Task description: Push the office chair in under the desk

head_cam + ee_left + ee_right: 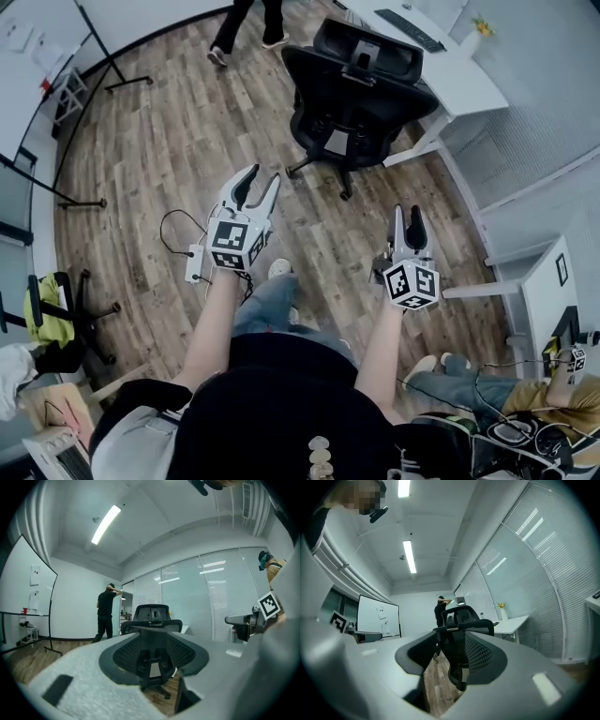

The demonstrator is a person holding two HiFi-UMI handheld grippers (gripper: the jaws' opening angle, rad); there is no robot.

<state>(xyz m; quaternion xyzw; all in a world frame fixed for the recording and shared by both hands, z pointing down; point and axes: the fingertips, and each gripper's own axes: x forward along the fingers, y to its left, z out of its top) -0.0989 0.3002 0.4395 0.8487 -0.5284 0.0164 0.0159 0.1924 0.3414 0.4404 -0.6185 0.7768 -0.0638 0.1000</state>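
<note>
A black mesh office chair (356,94) stands on the wood floor, its back toward me and its seat facing the white desk (459,80) at the upper right. It is pulled out from the desk. My left gripper (261,183) is held open in the air well short of the chair, with nothing between its fingers. My right gripper (406,225) is also open and empty, nearer to me. In the left gripper view the chair (152,620) shows straight ahead between the jaws. In the right gripper view the chair (464,620) stands ahead with the desk (511,623) behind it.
A person (246,23) in black walks at the far end of the room. A keyboard (410,28) and a flower vase (480,33) sit on the desk. A power strip (195,262) with cable lies left of my feet. A whiteboard stand (94,56) is at far left, a partition (525,197) at right.
</note>
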